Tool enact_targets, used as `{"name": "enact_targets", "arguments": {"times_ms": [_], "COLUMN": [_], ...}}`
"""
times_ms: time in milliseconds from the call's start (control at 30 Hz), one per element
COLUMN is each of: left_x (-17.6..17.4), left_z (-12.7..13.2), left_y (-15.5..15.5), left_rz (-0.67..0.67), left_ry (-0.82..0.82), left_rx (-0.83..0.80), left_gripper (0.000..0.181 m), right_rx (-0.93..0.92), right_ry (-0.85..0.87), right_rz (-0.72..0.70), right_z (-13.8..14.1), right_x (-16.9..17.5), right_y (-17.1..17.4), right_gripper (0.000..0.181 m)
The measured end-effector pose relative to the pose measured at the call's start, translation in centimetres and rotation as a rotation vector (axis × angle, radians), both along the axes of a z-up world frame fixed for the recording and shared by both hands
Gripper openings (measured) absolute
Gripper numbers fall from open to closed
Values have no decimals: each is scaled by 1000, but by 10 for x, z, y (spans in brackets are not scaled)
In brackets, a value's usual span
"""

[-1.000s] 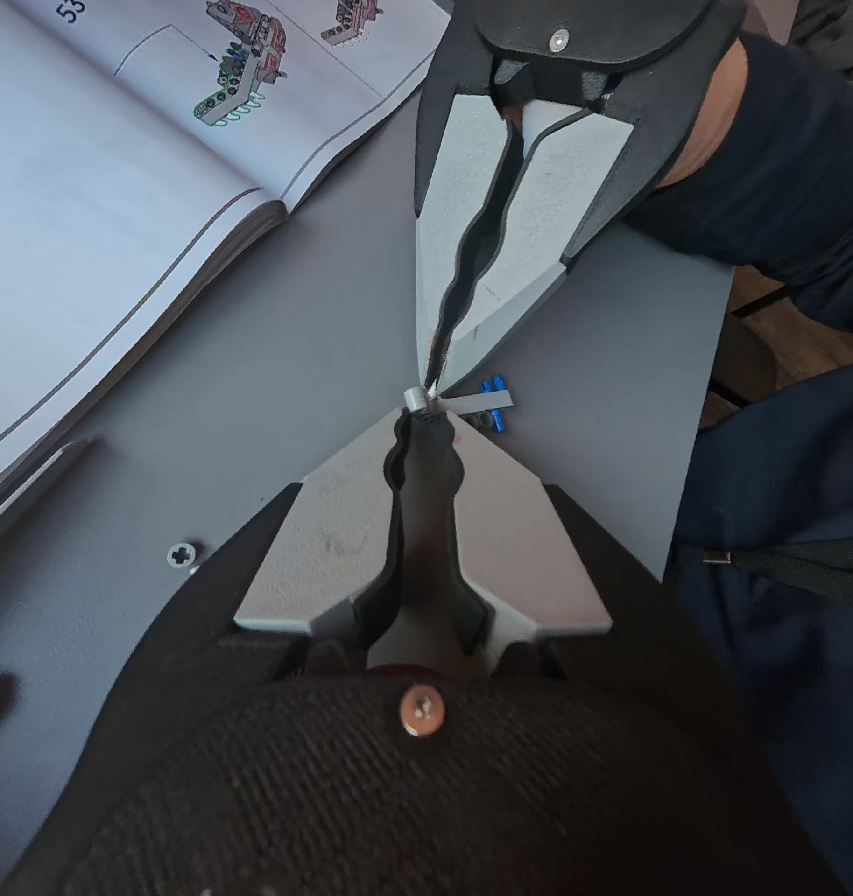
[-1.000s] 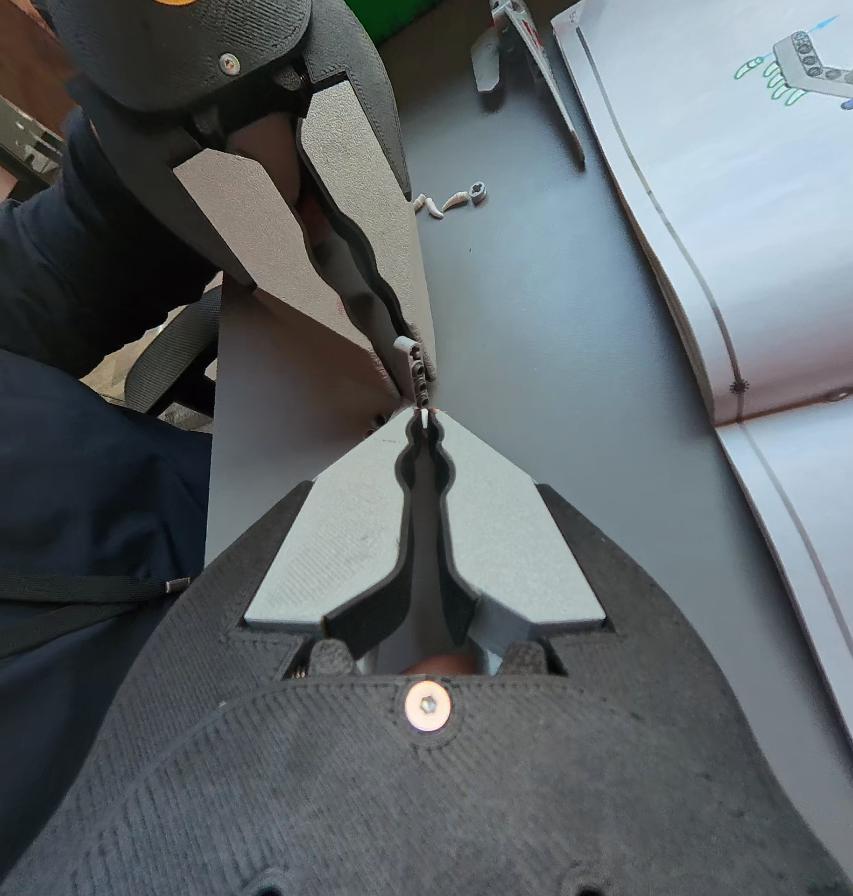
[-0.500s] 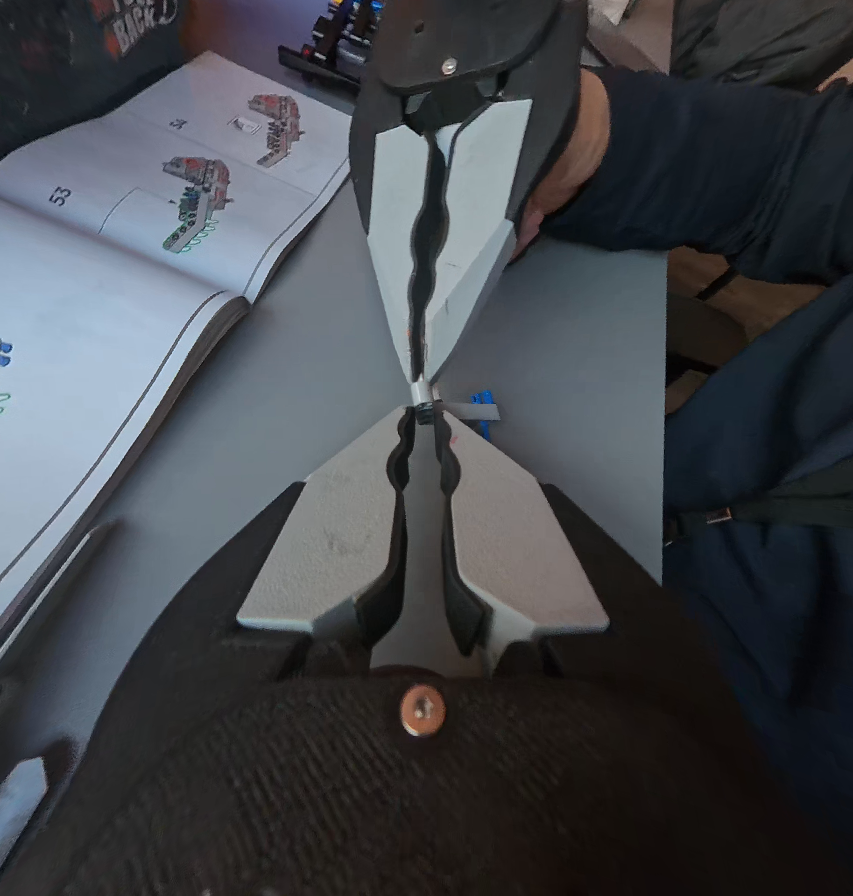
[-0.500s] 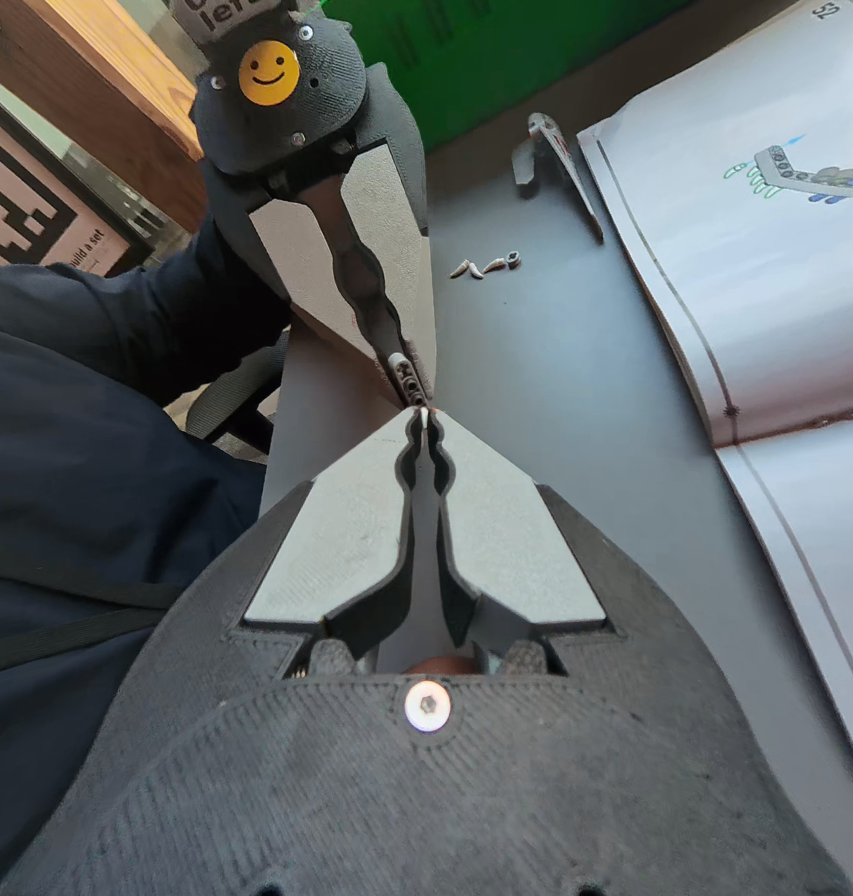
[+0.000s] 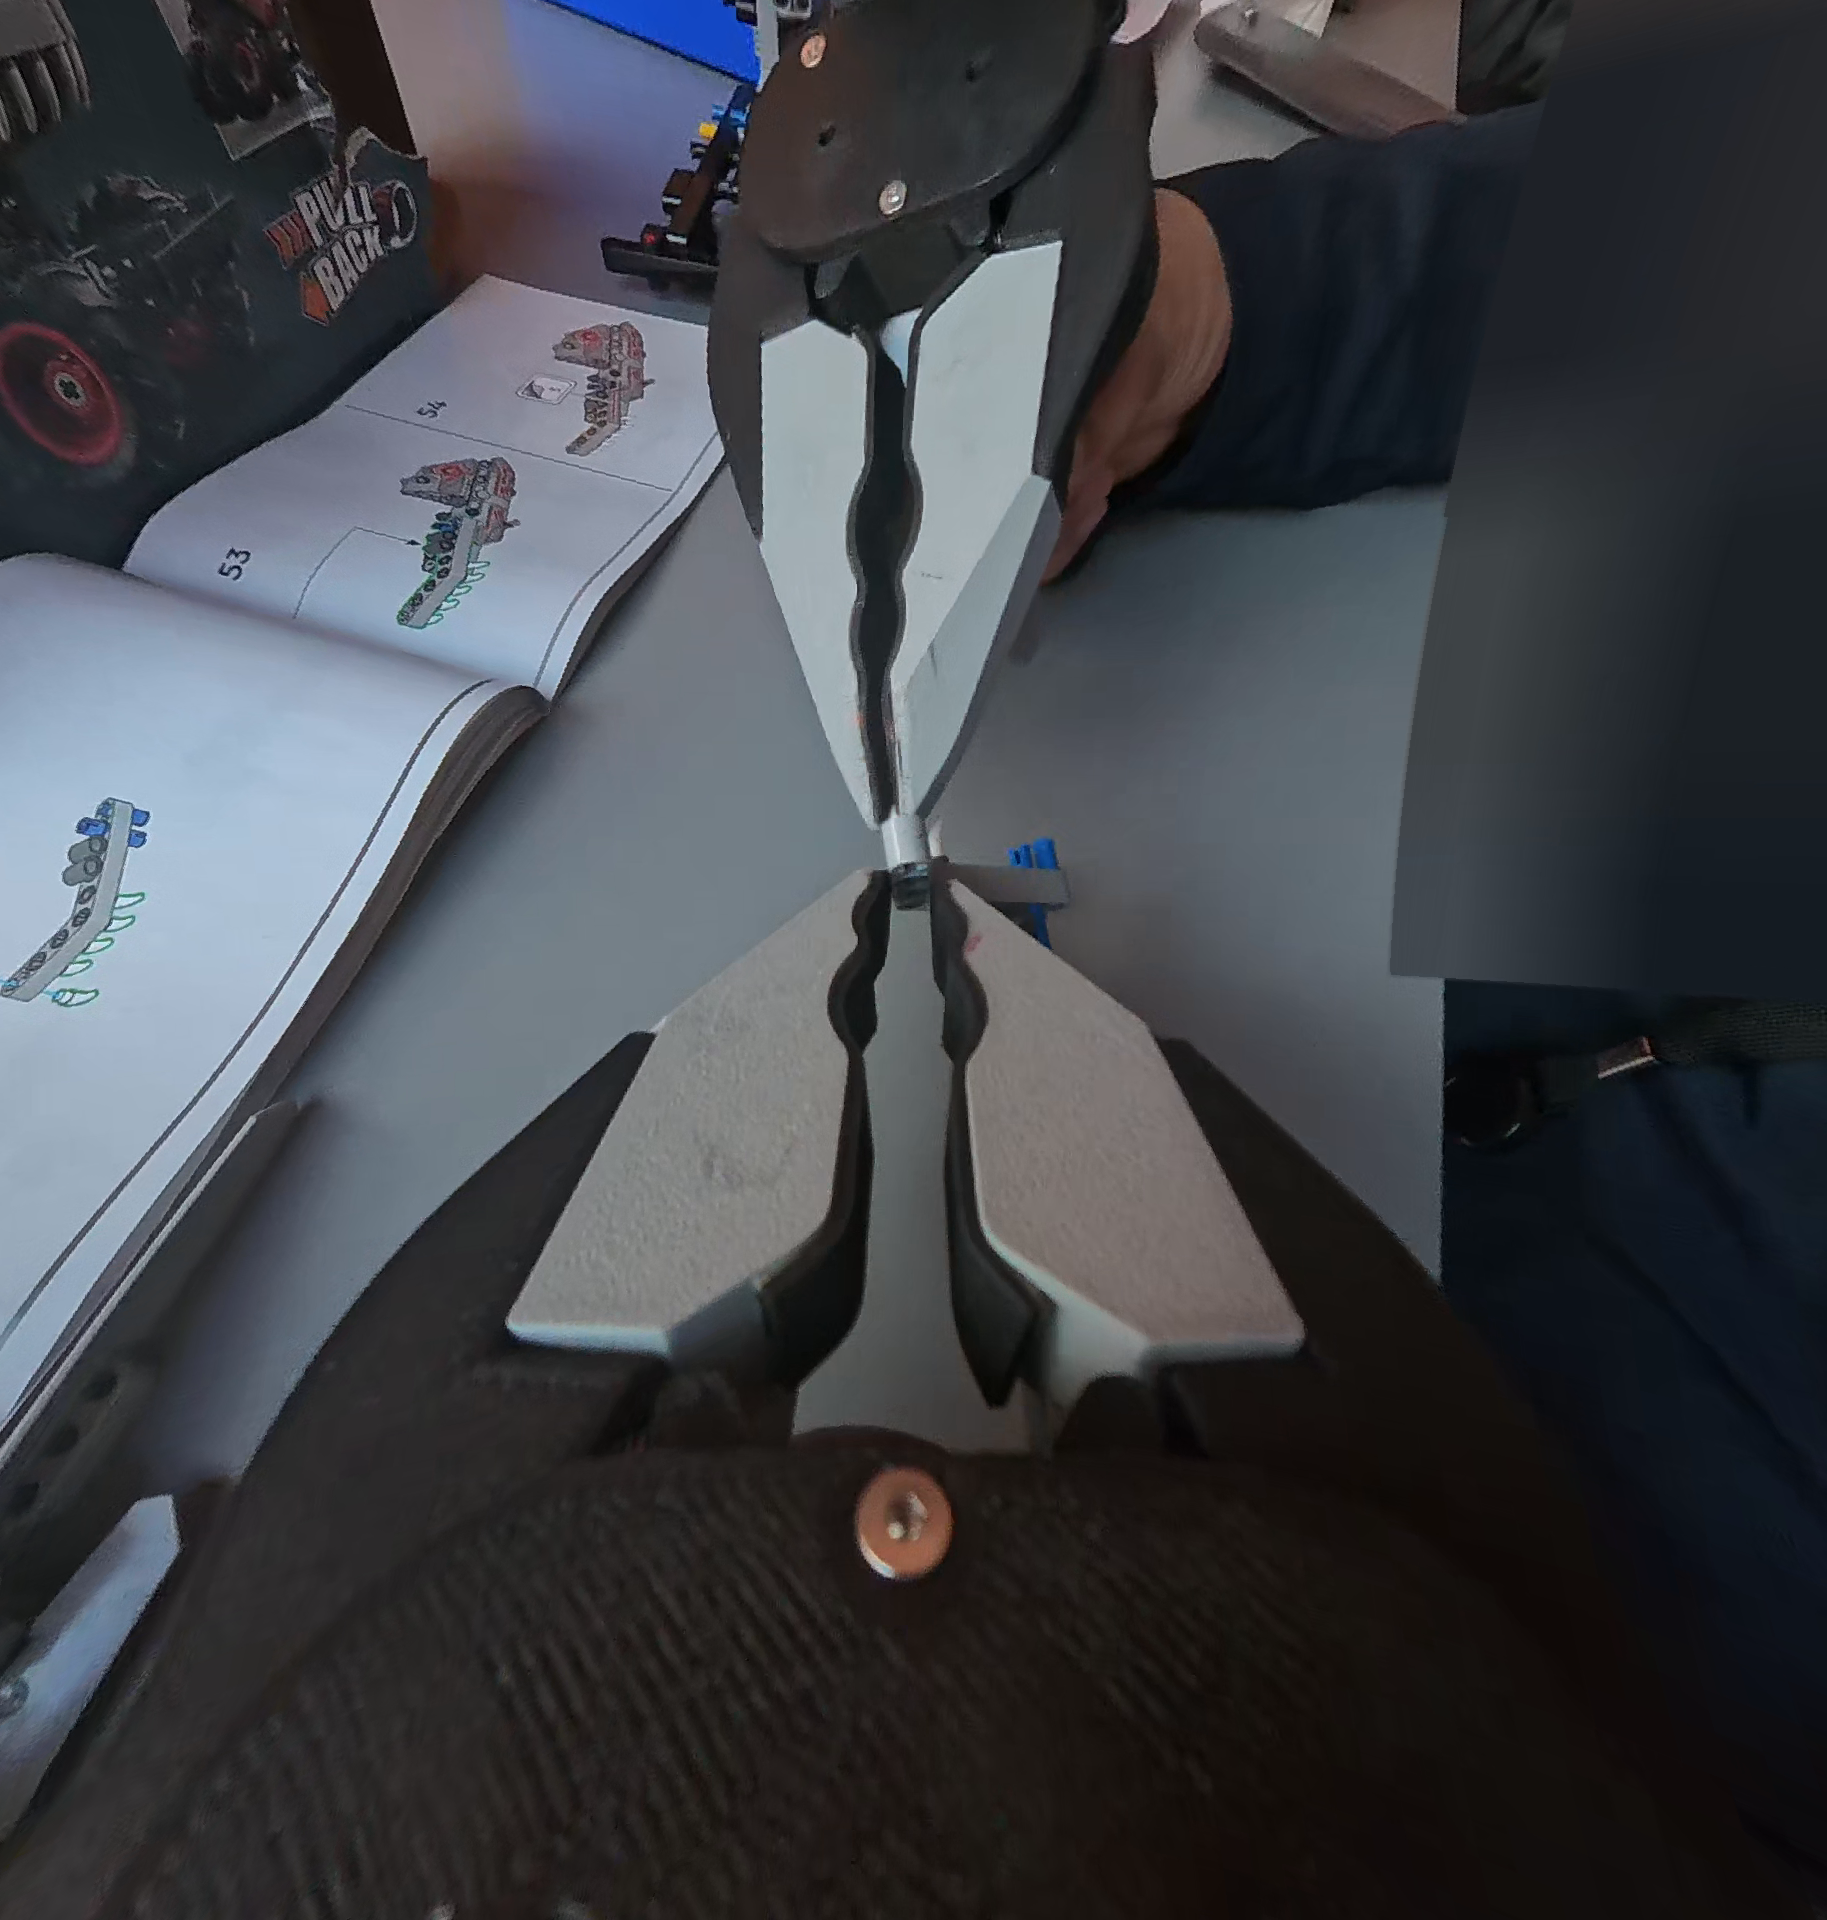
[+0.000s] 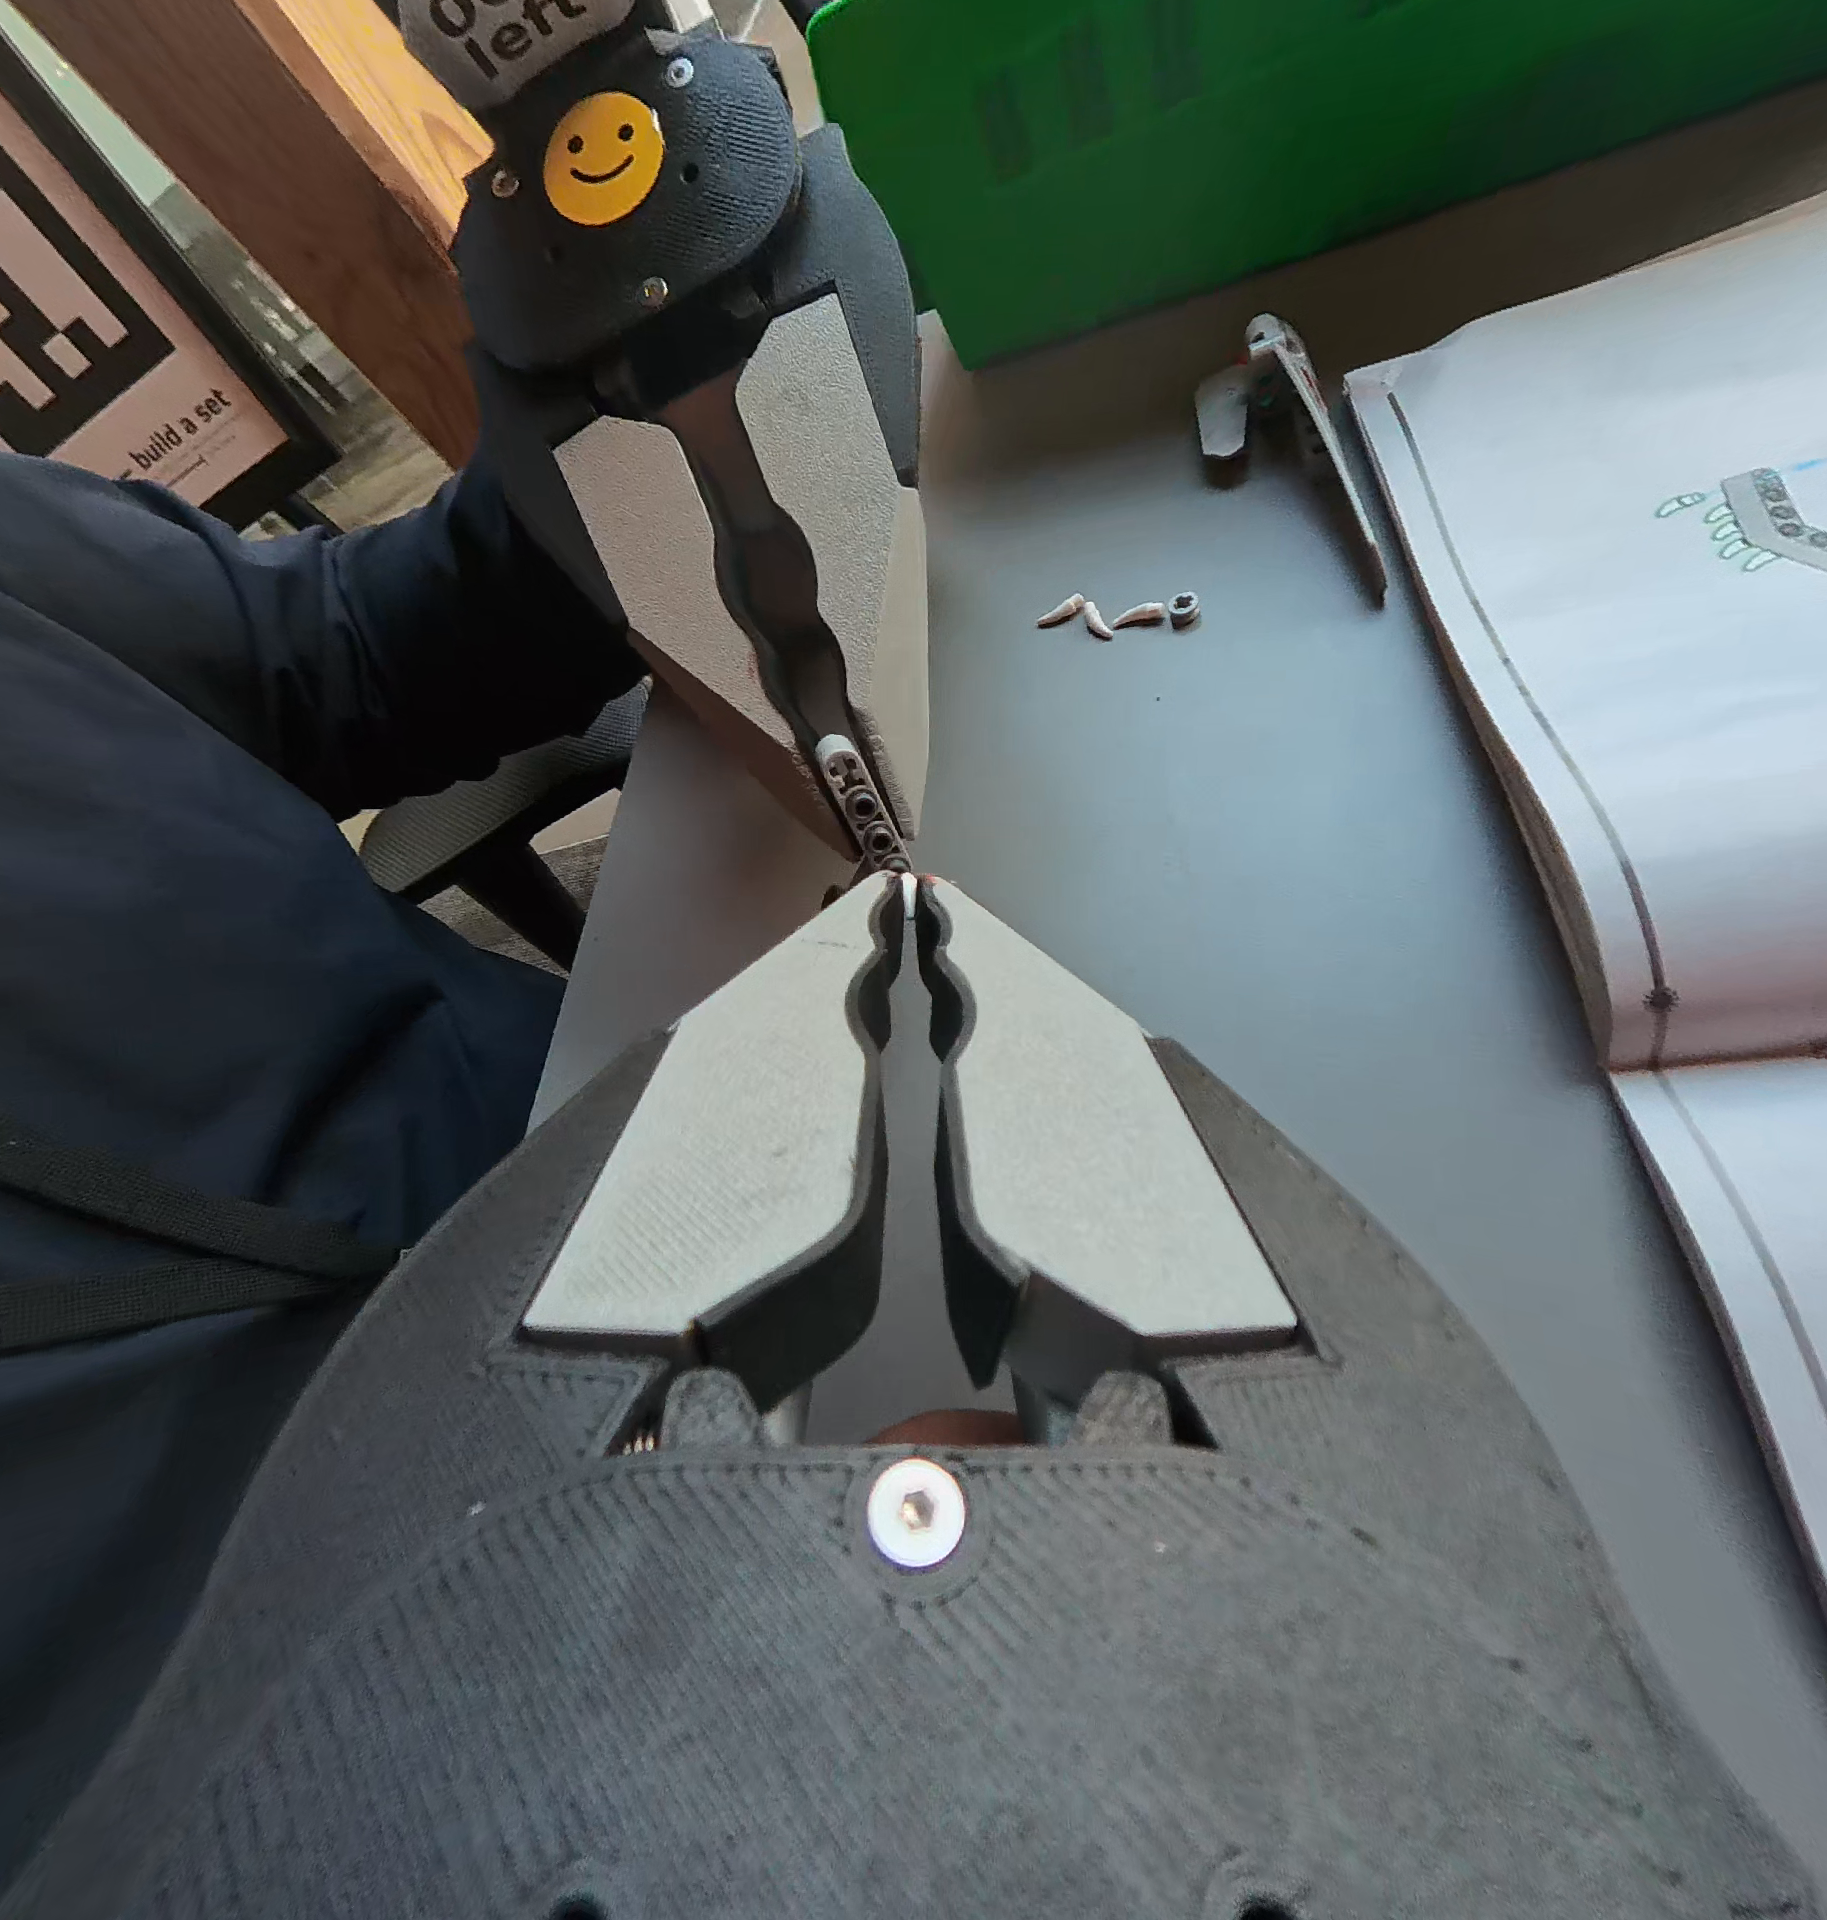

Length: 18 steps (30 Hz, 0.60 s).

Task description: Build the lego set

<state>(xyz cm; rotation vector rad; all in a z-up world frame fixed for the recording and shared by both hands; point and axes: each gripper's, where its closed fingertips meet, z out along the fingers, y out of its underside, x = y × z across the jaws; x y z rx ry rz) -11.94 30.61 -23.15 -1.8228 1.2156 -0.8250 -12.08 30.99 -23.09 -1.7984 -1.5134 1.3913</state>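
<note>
only the right wrist view shows loose white teeth (image 6: 1091,615) on table (image 6: 1200,831).

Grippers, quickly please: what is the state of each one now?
Left gripper: closed, holding the grey beam.
Right gripper: closed, holding a small white tooth piece.

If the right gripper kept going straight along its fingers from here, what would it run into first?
Most likely the grey holed beam held in the left gripper, which sits tip to tip with the right gripper. The small white piece pinched in the right gripper would touch it first. Depth looks almost closed, though contact is unclear.
</note>
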Motion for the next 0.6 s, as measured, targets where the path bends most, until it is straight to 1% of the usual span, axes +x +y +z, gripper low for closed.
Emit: {"name": "enact_targets", "arguments": {"times_ms": [167,600], "left_x": [0,-1], "left_z": [2,-1], "left_y": [-1,2], "left_rz": [19,32], "left_ry": [-12,-13], "left_rx": [7,-57], "left_gripper": [5,5], "right_rx": [-44,-78], "right_ry": [19,0], "right_rz": [0,-5], "right_z": [2,-2], "right_x": [-1,-1], "right_y": [0,1], "right_gripper": [0,0]}}
